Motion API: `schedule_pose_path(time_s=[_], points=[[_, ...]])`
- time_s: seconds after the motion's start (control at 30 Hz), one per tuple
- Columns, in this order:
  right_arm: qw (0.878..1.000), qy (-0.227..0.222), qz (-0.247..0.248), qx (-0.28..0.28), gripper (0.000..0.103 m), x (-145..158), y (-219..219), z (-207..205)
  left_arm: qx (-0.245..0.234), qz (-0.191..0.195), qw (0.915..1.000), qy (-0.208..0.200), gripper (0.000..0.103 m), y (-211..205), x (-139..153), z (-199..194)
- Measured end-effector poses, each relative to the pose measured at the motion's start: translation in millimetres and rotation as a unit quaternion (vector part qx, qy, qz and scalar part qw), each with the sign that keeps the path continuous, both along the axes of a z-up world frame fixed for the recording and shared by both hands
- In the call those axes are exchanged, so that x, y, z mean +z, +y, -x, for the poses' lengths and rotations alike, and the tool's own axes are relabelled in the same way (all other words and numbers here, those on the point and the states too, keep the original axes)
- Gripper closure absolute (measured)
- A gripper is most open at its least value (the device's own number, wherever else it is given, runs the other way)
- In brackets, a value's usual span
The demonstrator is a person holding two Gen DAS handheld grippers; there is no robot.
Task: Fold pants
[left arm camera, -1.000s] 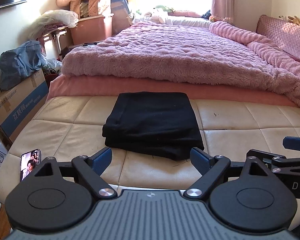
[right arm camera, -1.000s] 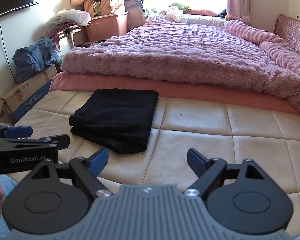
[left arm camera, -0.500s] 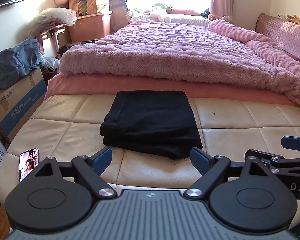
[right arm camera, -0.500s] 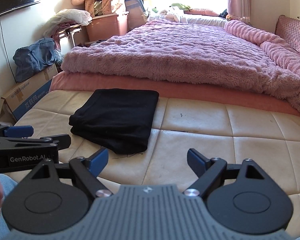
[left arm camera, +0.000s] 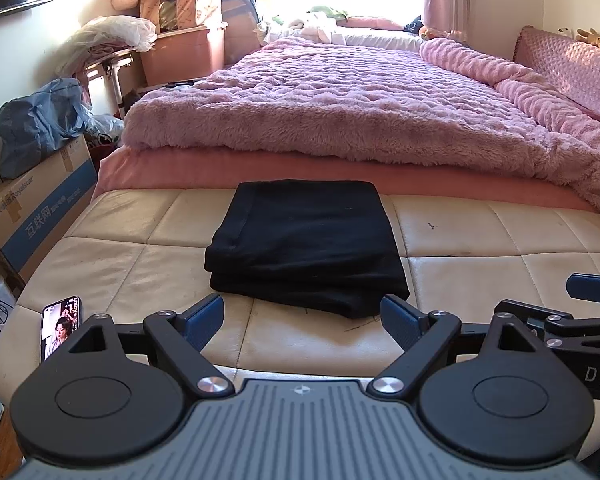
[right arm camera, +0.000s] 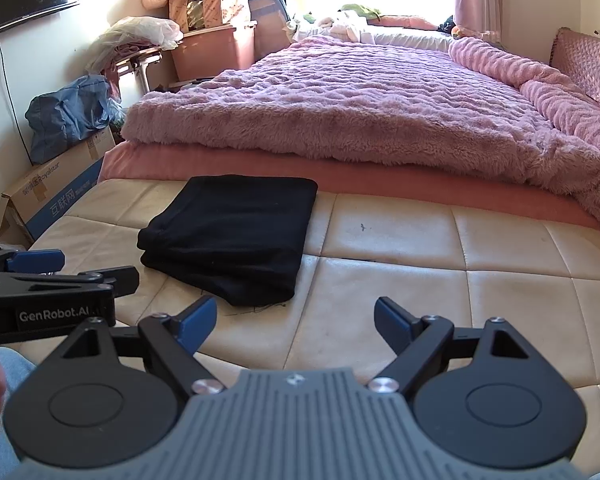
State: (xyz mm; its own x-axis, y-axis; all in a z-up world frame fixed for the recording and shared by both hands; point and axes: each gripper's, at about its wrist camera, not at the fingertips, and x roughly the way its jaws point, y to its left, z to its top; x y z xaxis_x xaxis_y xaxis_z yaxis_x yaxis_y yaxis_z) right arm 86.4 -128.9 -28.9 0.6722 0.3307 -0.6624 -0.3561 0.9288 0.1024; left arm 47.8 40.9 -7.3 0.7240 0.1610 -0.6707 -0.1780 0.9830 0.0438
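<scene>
Evidently the folding was all but finished: the black pants lay as a compact stacked rectangle on the cream bench at the bed's foot, at twelve o'clock from the left tongs and ten o'clock from the right tongs. Both tongs stood spread wide, empty, clear of the cloth; at most a final tidy remained.

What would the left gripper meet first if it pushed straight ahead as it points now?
Probably the folded black pants: their near edge lies just ahead of the open left gripper, on the cream bench. Height above it is unclear.
</scene>
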Motion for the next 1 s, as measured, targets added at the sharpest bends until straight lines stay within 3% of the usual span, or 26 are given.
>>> schedule_pose_path(time_s=[1.0], points=[[1.000, 0.001, -0.002, 0.000, 0.021, -0.8, -0.4, -0.6, 0.009, 0.004, 0.9999, -0.001, 0.000, 3.9, 1.5, 1.2]])
